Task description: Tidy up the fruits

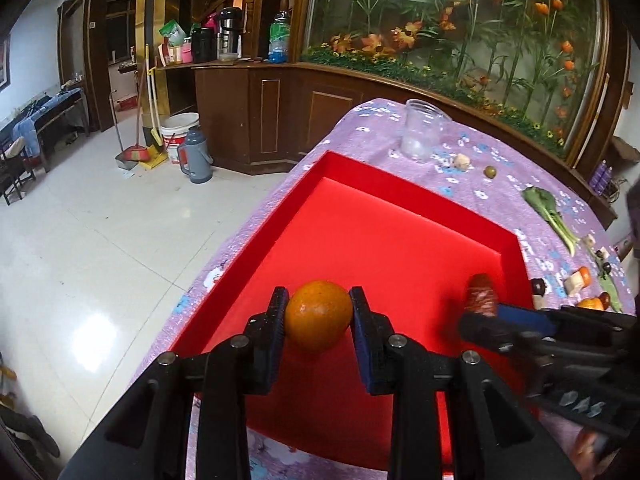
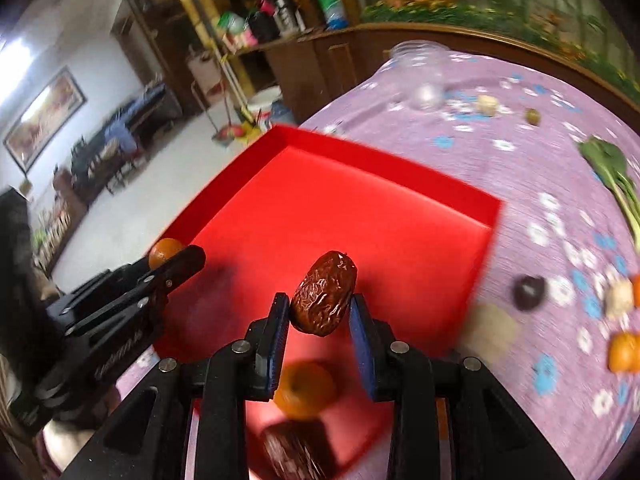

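Note:
A red tray [image 1: 404,184] lies on the purple flowered tablecloth [image 1: 492,168]. My left gripper [image 1: 319,306] is shut on an orange [image 1: 318,318] and holds it over the tray's near left part. My right gripper [image 2: 320,312] is shut on a wrinkled red date [image 2: 324,293] above the tray [image 2: 384,168]; it shows in the left wrist view [image 1: 480,294] at the tray's right side. In the right wrist view another orange [image 2: 306,390] and a dark red date [image 2: 296,448] lie in the tray's near part under the gripper.
A clear plastic jar [image 1: 424,130] stands beyond the tray. A green olive-like fruit [image 1: 490,172], a leafy green [image 1: 550,212], a dark round fruit [image 2: 529,293] and orange pieces [image 2: 624,352] lie on the cloth to the right. The table edge drops to a tiled floor on the left.

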The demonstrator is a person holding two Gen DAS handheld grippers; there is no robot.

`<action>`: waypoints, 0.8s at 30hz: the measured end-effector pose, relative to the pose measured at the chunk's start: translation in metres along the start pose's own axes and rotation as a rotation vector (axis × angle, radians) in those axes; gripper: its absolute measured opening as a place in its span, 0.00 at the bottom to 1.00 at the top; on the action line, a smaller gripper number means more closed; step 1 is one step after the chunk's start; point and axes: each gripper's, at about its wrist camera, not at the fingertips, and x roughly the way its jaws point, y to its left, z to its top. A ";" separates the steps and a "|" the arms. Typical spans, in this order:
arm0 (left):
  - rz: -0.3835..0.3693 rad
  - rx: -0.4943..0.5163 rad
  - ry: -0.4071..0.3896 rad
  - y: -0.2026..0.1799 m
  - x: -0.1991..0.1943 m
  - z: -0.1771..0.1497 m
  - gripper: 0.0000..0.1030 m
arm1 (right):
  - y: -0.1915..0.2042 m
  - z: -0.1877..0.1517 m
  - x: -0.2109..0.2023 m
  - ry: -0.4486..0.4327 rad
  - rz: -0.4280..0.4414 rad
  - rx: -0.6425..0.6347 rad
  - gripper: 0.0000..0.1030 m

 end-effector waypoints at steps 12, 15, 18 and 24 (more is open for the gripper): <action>0.025 0.000 -0.076 -0.001 -0.025 0.003 0.58 | 0.013 -0.006 0.016 0.006 -0.002 0.015 0.38; 0.029 0.017 -0.092 -0.008 -0.035 0.003 0.58 | 0.011 -0.010 0.002 -0.028 -0.011 0.027 0.41; 0.022 0.033 -0.104 -0.015 -0.046 0.002 0.58 | 0.009 -0.015 -0.014 -0.065 -0.015 0.037 0.48; 0.022 0.079 -0.133 -0.038 -0.069 -0.002 0.63 | 0.002 -0.031 -0.047 -0.122 -0.020 0.050 0.50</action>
